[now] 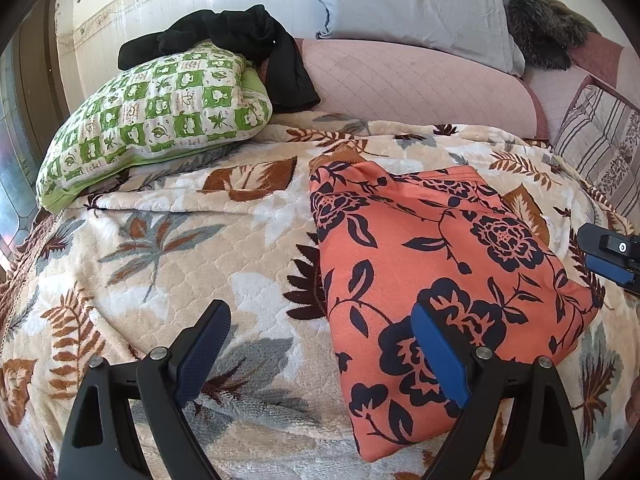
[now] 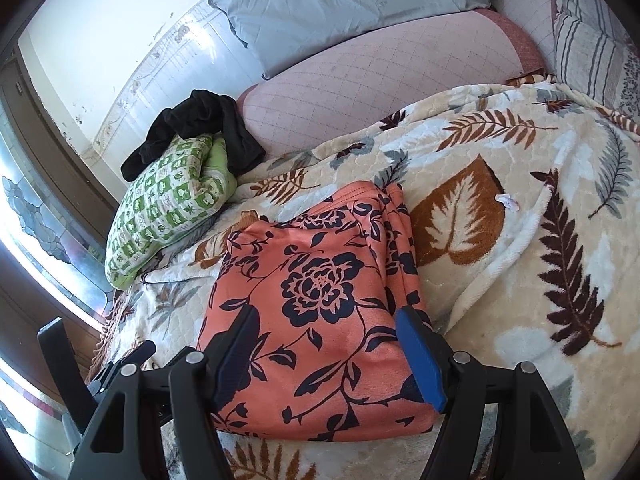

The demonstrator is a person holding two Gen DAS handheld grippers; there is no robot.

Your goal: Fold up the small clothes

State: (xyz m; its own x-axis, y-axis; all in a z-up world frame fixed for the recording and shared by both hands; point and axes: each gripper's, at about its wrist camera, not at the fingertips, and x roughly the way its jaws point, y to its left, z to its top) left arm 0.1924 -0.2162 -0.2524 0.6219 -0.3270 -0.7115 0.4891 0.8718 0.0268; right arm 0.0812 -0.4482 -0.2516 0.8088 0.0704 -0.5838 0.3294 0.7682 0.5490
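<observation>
**Operator:** Where does the garment (image 1: pixel 436 256) sit, and what do my grippers hold?

**Manual:** Nothing is held. Your left gripper (image 1: pixel 320 354) has its jaws wide apart; the garment lies ahead and toward its right finger, with the left finger over bare blanket (image 1: pixel 168 288). Your right gripper (image 2: pixel 328 354) also has its jaws apart, and the garment lies directly ahead between the fingers' lines, its near edge just under the tips. Whether the pads touch cloth cannot be told.

**Operator:** Which step am I at?

**Manual:** Judging by the shape, the garment is already a compact, layered rectangle, with stacked edges on the side beyond your right gripper's right finger. The fold appears finished or one fold from it.

**Operator:** What does the next move call for?

**Manual:** If another fold is wanted, close each gripper on a near corner, catching all layers, and carry them forward together. Otherwise, move on to the black cloth (image 1: pixel 240 40) lying far ahead on the green pillow (image 1: pixel 160 120).
</observation>
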